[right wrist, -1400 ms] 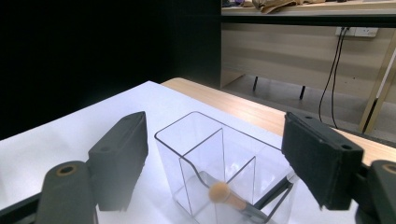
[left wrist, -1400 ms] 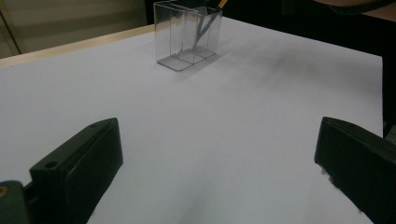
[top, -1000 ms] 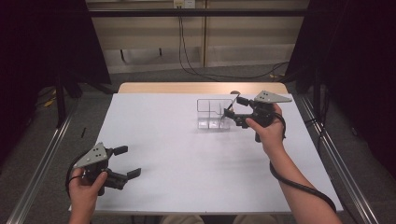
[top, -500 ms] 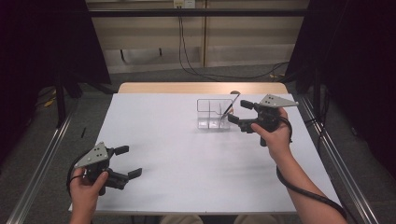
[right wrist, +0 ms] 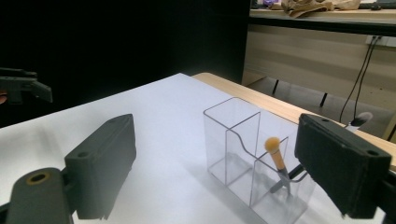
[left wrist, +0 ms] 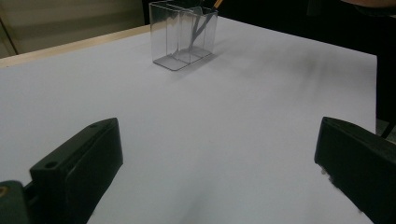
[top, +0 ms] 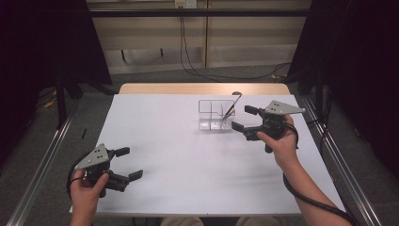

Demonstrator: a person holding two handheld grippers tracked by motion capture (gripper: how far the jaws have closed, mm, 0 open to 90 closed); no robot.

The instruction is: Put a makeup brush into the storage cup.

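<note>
right gripper (top: 244,118) backed away from clear organizer (top: 216,114), jaws just opening wider, empty; brush (right wrist: 276,158) leaned inside its end compartment. left gripper (top: 128,164) open, idle. a careless swing could tip the organizer.

White bench (top: 188,155), wooden strip along far edge. One clear plastic holder (top: 215,114) stands toward the far right.

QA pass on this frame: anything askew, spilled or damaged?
Nothing stands out. The clear organizer stands upright on the white table, a brush leaning inside one compartment; no spill or damage.
</note>
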